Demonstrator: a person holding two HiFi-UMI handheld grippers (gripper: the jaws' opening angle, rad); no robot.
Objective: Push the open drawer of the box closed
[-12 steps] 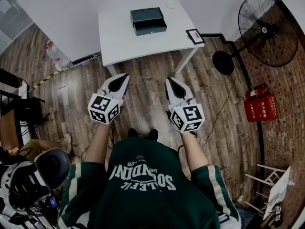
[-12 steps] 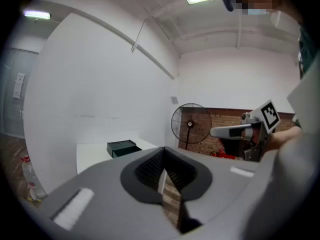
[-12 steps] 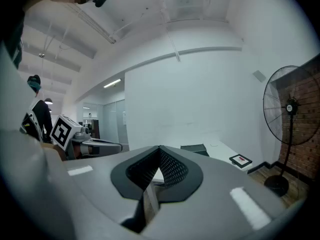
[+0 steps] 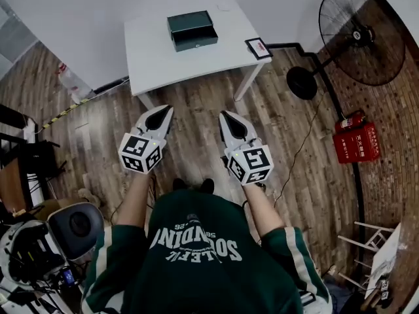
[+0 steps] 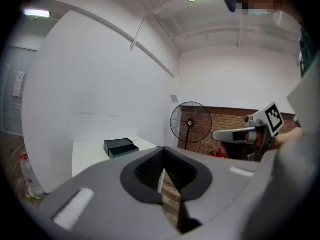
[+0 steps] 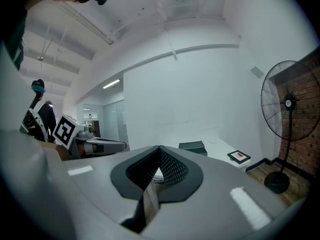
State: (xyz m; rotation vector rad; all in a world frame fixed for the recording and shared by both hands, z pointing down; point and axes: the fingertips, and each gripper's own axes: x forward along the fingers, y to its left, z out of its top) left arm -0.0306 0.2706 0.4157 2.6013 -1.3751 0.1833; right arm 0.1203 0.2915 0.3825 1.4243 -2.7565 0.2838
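The box [image 4: 190,23] is dark green, and its drawer [image 4: 196,42] shows the same dark green. The table [image 4: 157,61] is plain white. A small frame [image 4: 258,48] has a black border around a white face with a red patch. The floor [image 4: 196,103] is brown wood planking, with light and dark boards mixed. The fan [image 4: 357,34] is black against red-brown brick [image 4: 393,103]. A case [image 4: 357,144] nearby is bright red with pale print.

The left tool [image 4: 165,112] and right tool [image 4: 224,116] are pale grey with black inner faces. The cube [image 4: 141,152] on the left tool carries black-and-white square markers, as does its twin [image 4: 249,164] on the right tool. The person's shirt [image 4: 196,260] is dark green with white lettering and white-striped sleeves.
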